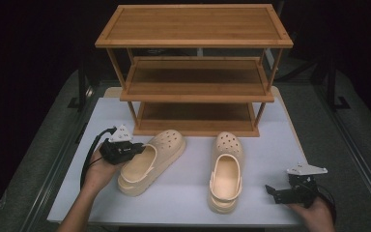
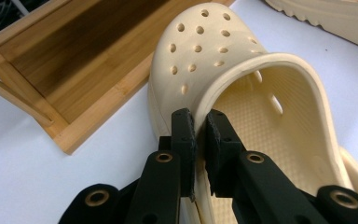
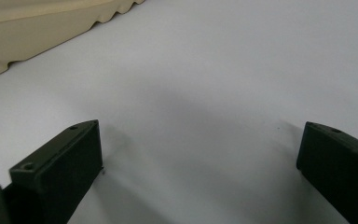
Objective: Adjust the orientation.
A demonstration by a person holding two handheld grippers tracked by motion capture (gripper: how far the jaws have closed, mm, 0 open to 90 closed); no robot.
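Just behind both clogs (image 1: 150, 162), wooden rack (image 1: 195, 87).

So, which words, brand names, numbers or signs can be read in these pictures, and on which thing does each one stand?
None: no readable text stands on the left clog, the right clog, the wooden rack, the white table, or on the left gripper and the right gripper.

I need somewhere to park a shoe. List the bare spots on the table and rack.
All three rack shelves lie bare. The white table is free between the left clog and right clog, and along its near edge. It is crowded where the left gripper clamps the left clog's rim; the right gripper hovers open near the right corner.
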